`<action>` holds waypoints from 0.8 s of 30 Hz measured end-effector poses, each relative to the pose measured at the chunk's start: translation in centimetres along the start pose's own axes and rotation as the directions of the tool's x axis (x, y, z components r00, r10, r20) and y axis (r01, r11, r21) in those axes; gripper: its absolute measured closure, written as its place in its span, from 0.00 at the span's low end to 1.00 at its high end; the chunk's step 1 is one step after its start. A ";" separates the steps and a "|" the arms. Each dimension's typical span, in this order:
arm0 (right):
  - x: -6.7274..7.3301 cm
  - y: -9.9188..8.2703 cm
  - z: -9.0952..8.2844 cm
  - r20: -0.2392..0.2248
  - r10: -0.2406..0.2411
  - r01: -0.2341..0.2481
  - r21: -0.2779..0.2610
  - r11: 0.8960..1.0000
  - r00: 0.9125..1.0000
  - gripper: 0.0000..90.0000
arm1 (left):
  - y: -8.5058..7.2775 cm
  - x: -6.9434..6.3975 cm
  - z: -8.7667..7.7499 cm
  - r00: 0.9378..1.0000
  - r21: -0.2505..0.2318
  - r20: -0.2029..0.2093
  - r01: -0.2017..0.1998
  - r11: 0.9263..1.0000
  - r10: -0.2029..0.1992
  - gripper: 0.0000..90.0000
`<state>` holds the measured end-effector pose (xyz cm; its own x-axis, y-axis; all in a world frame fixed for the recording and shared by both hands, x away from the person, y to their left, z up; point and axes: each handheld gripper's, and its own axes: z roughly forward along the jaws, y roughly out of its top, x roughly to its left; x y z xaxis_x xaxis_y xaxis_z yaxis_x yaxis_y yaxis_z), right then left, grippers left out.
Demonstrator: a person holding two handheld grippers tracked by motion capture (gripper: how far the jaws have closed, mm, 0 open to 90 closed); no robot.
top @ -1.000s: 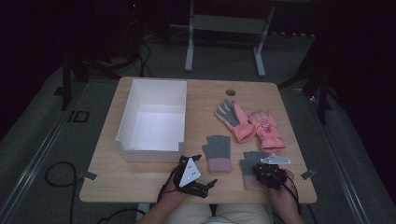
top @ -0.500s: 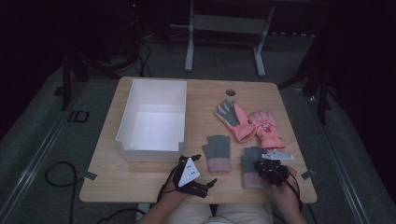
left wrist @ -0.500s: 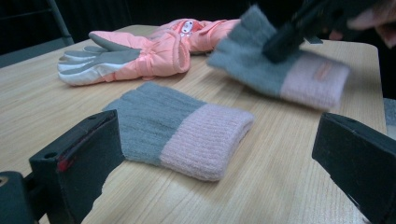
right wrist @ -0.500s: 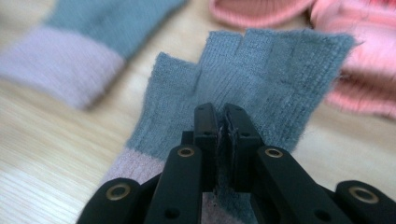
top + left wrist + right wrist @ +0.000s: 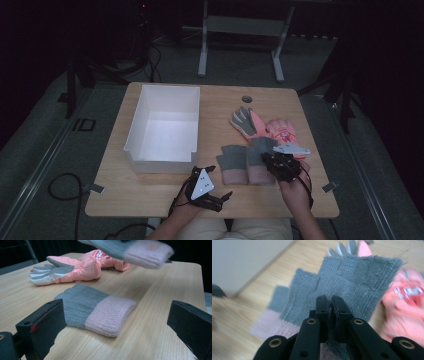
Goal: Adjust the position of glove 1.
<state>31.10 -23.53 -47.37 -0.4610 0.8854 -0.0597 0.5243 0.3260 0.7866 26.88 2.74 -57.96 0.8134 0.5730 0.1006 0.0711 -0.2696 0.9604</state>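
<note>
we saw that the right gripper [image 5: 278, 164] had lifted one knit glove [image 5: 352, 280] off the table [image 5: 150, 200] since a second before, its jaws clamped shut on the cuff end. it hung just above its mate, the second knit glove [image 5: 96, 307], which lay flat near the front edge. we judged pairing or boxing came next. the left gripper [image 5: 212, 187] rested near the front edge, jaws wide apart and empty. the pink ski gloves [image 5: 270, 127] lay just behind, and the white box [image 5: 162, 125] sat toward the left side, nothing blocking.
</note>
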 end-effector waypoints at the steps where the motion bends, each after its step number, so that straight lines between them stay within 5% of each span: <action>1: 0.4 0.5 0.1 -0.007 -0.006 0.006 -0.003 1.000 1.000 0.94 | 0.0 0.0 0.0 1.000 0.000 0.001 0.001 1.000 -0.001 0.01; 9: 3.3 2.8 2.1 -0.058 -0.030 0.030 -0.007 1.000 0.998 0.94 | 0.0 0.0 0.0 1.000 0.000 0.005 0.003 1.000 -0.003 0.01; 24: 4.7 1.1 7.6 -0.093 -0.024 0.035 0.114 0.993 0.995 0.94 | 0.0 0.0 0.0 1.000 0.002 0.006 -0.001 1.000 0.001 0.01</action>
<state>34.97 -16.55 -51.50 -0.5381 0.8426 -0.0215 0.5864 0.3926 0.7086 26.86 2.73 -57.96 0.8169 0.5681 0.1000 0.0714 -0.2717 0.9597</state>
